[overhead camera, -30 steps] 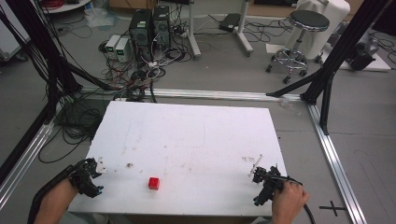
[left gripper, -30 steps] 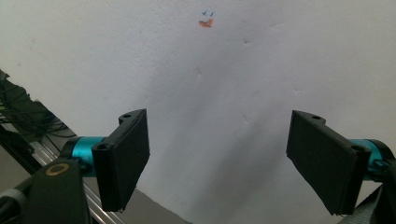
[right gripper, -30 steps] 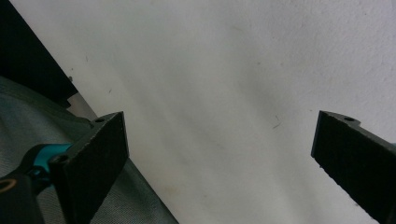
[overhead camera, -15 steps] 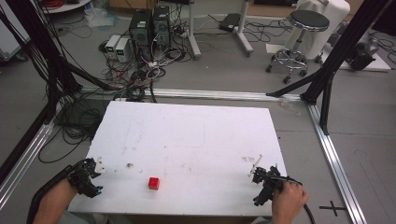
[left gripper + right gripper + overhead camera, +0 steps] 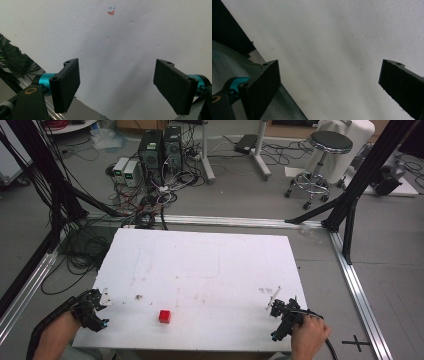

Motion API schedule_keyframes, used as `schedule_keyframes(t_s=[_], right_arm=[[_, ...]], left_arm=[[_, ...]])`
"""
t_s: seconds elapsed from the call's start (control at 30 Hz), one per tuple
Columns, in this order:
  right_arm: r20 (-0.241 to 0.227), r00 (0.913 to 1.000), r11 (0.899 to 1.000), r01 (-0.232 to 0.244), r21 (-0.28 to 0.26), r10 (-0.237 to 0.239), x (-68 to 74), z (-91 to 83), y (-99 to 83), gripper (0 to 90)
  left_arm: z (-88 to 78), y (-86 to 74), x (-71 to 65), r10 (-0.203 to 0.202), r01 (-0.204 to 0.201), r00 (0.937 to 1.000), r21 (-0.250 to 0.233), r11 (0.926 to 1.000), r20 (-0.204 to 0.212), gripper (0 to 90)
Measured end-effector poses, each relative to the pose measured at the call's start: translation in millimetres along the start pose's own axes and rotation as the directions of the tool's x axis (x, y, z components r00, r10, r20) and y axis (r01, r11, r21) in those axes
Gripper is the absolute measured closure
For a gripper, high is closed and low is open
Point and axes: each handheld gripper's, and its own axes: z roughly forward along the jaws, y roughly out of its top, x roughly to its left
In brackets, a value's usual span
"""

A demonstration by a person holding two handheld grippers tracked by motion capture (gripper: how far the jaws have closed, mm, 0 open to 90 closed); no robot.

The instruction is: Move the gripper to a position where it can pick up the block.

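Observation:
A small red cube [image 5: 164, 316] sits on the white table [image 5: 210, 265] near its front edge, left of the middle. My left gripper [image 5: 95, 307] rests at the table's front left corner, well left of the cube. In the left gripper view its two black jaws stand wide apart over bare white surface, left gripper [image 5: 117, 87] open. My right gripper [image 5: 281, 312] lies near the front right corner, far from the cube. The right gripper [image 5: 329, 90] is open too, jaws spread with nothing between them.
An aluminium frame rail [image 5: 360, 300] runs along the table's right side and another rail [image 5: 225, 221] along the back. Cables and computer boxes [image 5: 160, 147] lie on the floor behind. A stool [image 5: 320, 155] stands at the back right. A small orange mark [image 5: 111, 13] is on the table.

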Motion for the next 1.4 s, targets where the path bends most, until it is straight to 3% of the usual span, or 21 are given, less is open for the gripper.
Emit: schedule_keyframes(t_s=[0.2, 0.57, 0.8, 0.97, 1.1, 1.4], right_arm=[[-0.003, 1.0000, 1.000, -0.002, -0.008, 0.002, 0.9, -0.5, -1.1, 3.2], [-0.002, 1.0000, 1.000, 0.000, -0.015, 0.000, 0.4, -0.6, -1.1, 3.2], [-0.004, 1.0000, 1.000, 0.002, -0.022, -0.002, 0.6, -0.8, -0.4, 3.2], [-0.003, 1.0000, 1.000, 0.005, -0.026, -0.005, 0.2, -1.2, -0.2, 3.2], [-0.004, 0.9999, 1.000, 0.010, -0.025, -0.010, 0.0, -0.6, 0.2, 3.2], [-0.005, 0.9999, 0.999, 0.011, -0.031, -0.012, 0.2, -1.0, -0.2, 3.2]], left_arm=[[-1.4, 5.7, 0.1, 0.044, -0.044, 0.9990, 0.009, 0.9990, 0.010, 21.6], [-6.2, 32.4, -4.0, 0.103, -0.103, 0.9945, 0.015, 0.9946, 0.021, 21.6], [-7.1, 54.8, -13.9, 0.166, -0.167, 0.9855, 0.024, 0.9857, 0.034, 21.6], [-6.7, 70.2, -19.7, 0.215, -0.216, 0.9755, 0.025, 0.9761, 0.048, 21.6], [-7.3, 81.2, -23.6, 0.271, -0.273, 0.9613, 0.021, 0.9619, 0.047, 21.6], [-2.3, 100.3, -33.4, 0.341, -0.344, 0.9372, 0.039, 0.9381, 0.075, 21.7]])
